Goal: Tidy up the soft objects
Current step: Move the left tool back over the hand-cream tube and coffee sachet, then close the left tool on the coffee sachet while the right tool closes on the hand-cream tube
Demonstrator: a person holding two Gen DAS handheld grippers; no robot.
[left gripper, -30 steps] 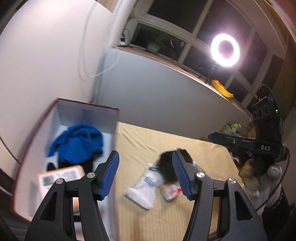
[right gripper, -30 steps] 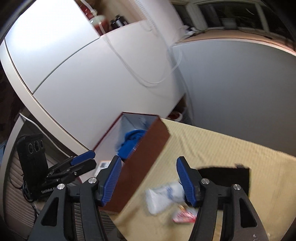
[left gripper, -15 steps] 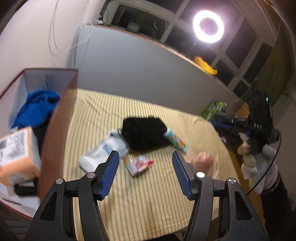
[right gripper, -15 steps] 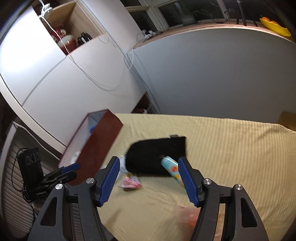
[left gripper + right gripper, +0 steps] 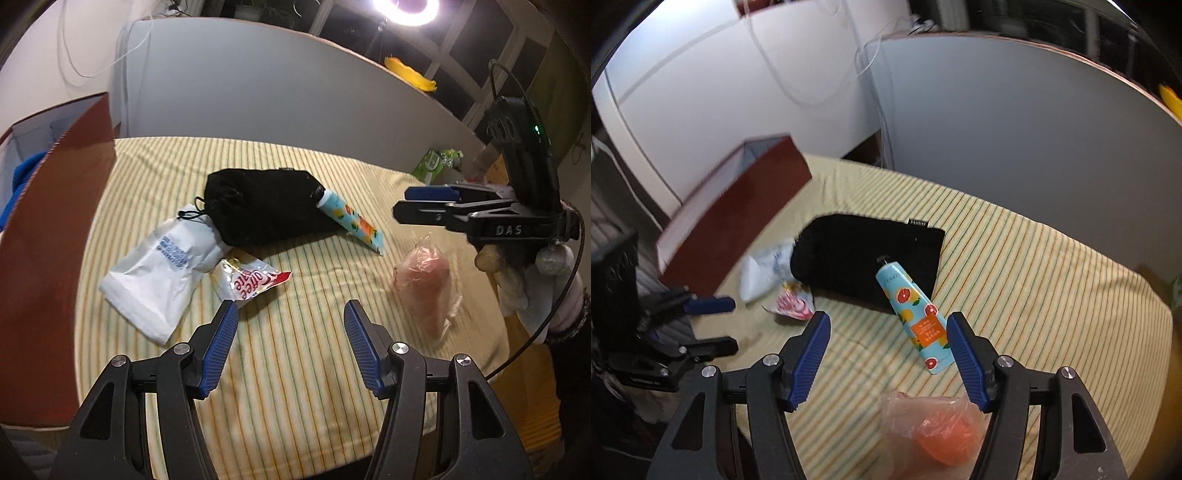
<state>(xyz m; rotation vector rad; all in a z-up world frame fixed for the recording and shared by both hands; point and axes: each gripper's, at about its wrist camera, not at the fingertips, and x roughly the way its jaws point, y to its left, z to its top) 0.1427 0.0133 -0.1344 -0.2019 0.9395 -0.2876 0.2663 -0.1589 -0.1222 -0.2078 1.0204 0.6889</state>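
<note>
Left wrist view: left gripper [image 5: 290, 332] stands with its blue-padded jaws wide apart, nothing between them, hovering over a yellow striped cloth [image 5: 295, 369] that covers the table. Just beyond its left finger lies a red-and-white sachet [image 5: 251, 280], touching a white plastic pouch [image 5: 162, 273] with blue print. A black drawstring bag [image 5: 262, 210] lies behind both, overlapping the pouch's top. A light-blue tube [image 5: 351, 221] printed with citrus fruit leans against the bag's right end. To the right, apart from the rest, sits a pink object in clear wrap [image 5: 424, 284]. A red-brown box [image 5: 55, 240] stands at the cloth's left edge, blue fabric [image 5: 18, 177] showing inside. The right gripper [image 5: 424, 205] appears at far right, held by a gloved hand [image 5: 524, 280]. Right wrist view: right gripper [image 5: 886, 350] also spread wide and empty, tilted down at the cloth. The tube's flat end [image 5: 931, 354] lies just inside its right finger, not touching as far as can be told. The wrapped pink object [image 5: 938, 432] sits low between the gripper's arms, close to the camera. Black bag [image 5: 864, 258] beyond, box [image 5: 738, 221] upper left, blurred.
</note>
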